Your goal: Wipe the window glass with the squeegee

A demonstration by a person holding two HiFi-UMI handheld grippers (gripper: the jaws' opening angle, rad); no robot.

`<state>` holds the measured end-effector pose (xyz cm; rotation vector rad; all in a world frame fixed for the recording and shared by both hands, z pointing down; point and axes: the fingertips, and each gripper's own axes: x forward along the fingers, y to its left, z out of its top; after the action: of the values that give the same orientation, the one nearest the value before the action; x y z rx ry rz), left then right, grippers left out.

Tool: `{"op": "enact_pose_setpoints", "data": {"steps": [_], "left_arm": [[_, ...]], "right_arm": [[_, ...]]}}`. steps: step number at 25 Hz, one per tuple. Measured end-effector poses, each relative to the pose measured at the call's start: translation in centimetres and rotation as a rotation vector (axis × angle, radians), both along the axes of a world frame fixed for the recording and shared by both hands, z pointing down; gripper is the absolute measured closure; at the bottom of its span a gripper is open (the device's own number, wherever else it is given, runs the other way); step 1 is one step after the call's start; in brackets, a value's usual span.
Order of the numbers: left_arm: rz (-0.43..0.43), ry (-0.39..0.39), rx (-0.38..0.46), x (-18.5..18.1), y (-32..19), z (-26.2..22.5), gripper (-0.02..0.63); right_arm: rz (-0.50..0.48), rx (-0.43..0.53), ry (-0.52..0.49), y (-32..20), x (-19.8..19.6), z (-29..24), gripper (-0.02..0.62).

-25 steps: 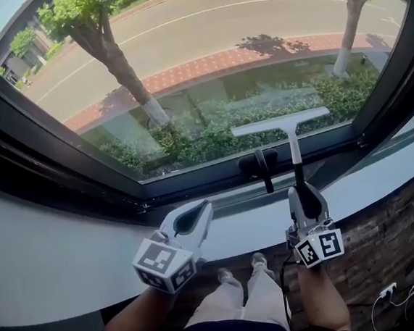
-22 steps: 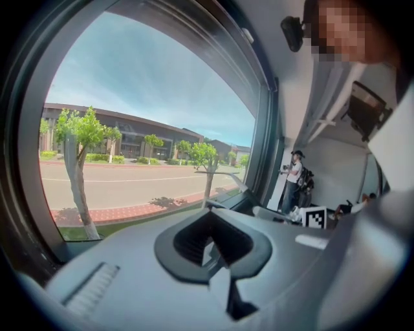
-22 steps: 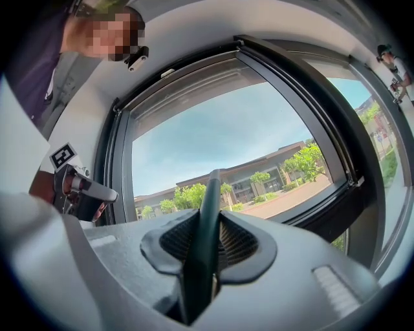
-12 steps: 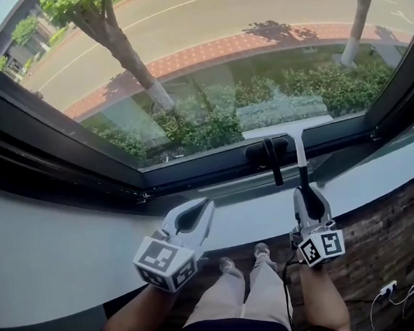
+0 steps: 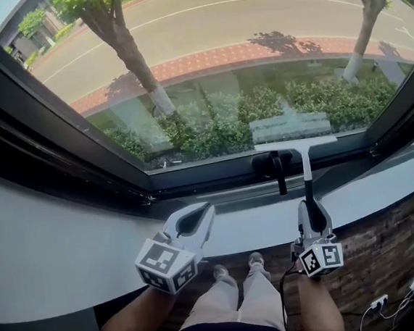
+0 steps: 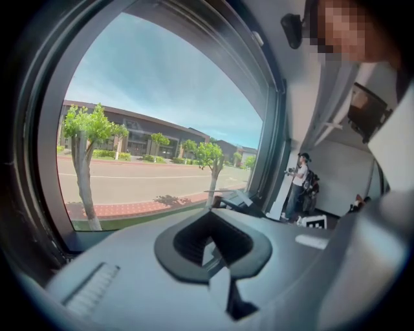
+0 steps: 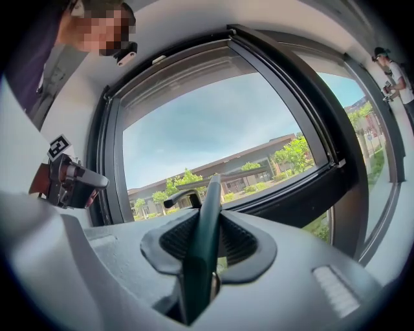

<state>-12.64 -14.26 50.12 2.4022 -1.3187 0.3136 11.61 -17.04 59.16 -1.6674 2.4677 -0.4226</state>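
White squeegee (image 5: 305, 162) | clamped in right tongs (image 5: 311, 214) | blade on glass (image 5: 218, 51)

This is a street-side room, more like an office or test space than a home. A large dark-framed window (image 5: 59, 139) fills the top of the head view. It looks onto a road (image 5: 215, 18), a brick pavement (image 5: 254, 51), trees (image 5: 131, 59) and a hedge (image 5: 317, 99). Below it are a white sill (image 5: 55, 248) and a brick-faced wall (image 5: 396, 237), with cables (image 5: 395, 299) at lower right.
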Motion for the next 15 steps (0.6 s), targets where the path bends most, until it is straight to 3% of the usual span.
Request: {"op": "enact_pose_setpoints", "data": {"steps": [6, 12, 15], "left_arm": [[-0.028, 0.016, 0.052, -1.0, -1.4, -1.6, 0.603], [-0.047, 0.05, 0.17, -0.9, -3.6, -4.6, 0.603], [-0.052, 0.063, 0.259, -0.5, -5.6, -8.7, 0.603]], "right_arm": [[0.029, 0.098, -0.016, -0.3, 0.7, -4.8, 0.494], [0.025, 0.312, -0.002, -2.1, 1.2, -13.1, 0.494], [0.002, 0.435, 0.001, -4.2, 1.0, -19.0, 0.494]]}}
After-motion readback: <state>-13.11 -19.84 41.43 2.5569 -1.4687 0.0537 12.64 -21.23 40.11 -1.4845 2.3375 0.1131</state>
